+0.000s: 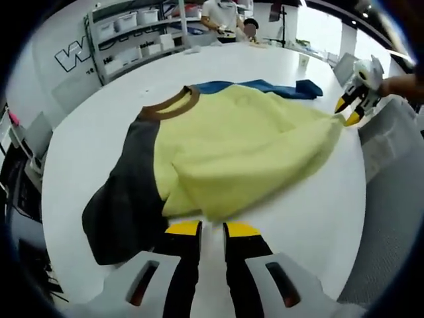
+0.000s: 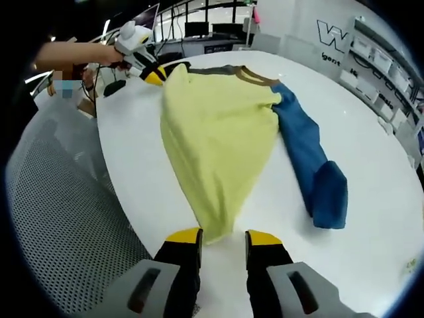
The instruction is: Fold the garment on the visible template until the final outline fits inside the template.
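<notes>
The left gripper (image 1: 212, 229), nearest the lens in the left gripper view, rises from the lower edge with its yellow-tipped jaws a narrow gap apart; the hem of the garment (image 1: 232, 146) lies just ahead of the tips, and no cloth sits between them. The garment is spread on the white table (image 1: 99, 112) with its yellow body uppermost. A dark grey sleeve (image 1: 122, 199) lies flat to the left, the brown collar (image 1: 169, 106) lies at the far end, and a blue sleeve (image 1: 271, 87) shows beyond the yellow panel.

In the right gripper view, the right gripper (image 2: 222, 237) stands with its jaws apart, the left tip touching or just beside the pulled-out corner of the yellow fabric (whether it pinches the cloth cannot be told). The garment (image 2: 212, 132) tapers from the collar (image 2: 255, 76) toward this gripper. The blue sleeve (image 2: 311, 165) runs alongside on the right, its cuff end folded over.

At the far corner, the left gripper (image 2: 154, 74) appears again, held by a hand (image 2: 73, 53) at the fabric edge. The right gripper (image 1: 350, 111) likewise appears in the left gripper view at the opposite corner. A grey mesh surface (image 2: 59, 225) borders the table (image 2: 371, 132).
</notes>
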The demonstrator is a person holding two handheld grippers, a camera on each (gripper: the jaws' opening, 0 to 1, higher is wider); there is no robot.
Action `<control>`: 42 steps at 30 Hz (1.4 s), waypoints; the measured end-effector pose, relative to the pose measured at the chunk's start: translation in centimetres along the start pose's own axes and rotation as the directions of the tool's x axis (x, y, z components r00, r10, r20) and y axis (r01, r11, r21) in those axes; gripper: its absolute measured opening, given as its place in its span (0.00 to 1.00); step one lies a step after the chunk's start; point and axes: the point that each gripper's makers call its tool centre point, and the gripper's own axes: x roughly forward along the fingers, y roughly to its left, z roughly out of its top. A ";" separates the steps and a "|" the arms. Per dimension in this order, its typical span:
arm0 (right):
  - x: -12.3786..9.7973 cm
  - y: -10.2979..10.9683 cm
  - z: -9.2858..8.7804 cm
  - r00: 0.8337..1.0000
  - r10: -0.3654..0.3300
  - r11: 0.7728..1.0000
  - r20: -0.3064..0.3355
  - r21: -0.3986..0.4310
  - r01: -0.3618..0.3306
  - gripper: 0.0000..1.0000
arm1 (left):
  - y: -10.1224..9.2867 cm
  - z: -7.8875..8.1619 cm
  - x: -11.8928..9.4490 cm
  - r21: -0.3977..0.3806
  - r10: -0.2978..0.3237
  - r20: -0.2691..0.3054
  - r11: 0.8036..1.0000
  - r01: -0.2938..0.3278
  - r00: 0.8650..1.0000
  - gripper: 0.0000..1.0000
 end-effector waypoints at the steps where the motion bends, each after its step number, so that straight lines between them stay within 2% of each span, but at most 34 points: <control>1: 0.0 0.1 -0.1 1.000 0.004 1.000 -0.002 0.012 -0.004 0.19 | -0.1 0.0 0.2 0.000 -0.005 -0.002 1.000 0.005 1.000 0.12; 7: 0.6 0.7 -0.1 0.999 0.033 0.998 -0.014 0.051 -0.032 0.10 | -0.7 0.4 1.0 0.015 -0.025 0.003 1.000 0.025 1.000 0.06; 13: 0.6 1.0 0.1 0.999 0.047 0.997 -0.012 0.067 -0.046 0.00 | -1.4 0.2 0.4 -0.010 -0.062 0.003 0.998 0.062 0.998 0.06; 19: 0.6 1.1 0.1 0.998 0.054 0.996 -0.012 0.067 -0.053 0.00 | -2.3 -1.3 -1.5 -0.051 -0.077 -0.027 0.996 0.075 0.997 0.06; 23: 0.6 1.2 0.0 0.998 0.062 0.996 -0.016 0.057 -0.061 0.00 | -2.3 -1.9 -3.2 -0.098 -0.063 -0.019 0.993 0.061 0.998 0.06; 29: 0.5 1.8 0.1 0.996 0.089 0.995 -0.018 0.044 -0.088 0.00 | -2.7 -3.0 -5.3 -0.127 -0.053 -0.020 0.991 0.050 0.998 0.07; 42: 0.2 3.2 -0.1 0.991 0.131 0.991 -0.021 0.020 -0.130 0.00 | -5.2 -6.8 -6.6 -0.200 -0.076 -0.079 0.978 0.058 0.994 0.07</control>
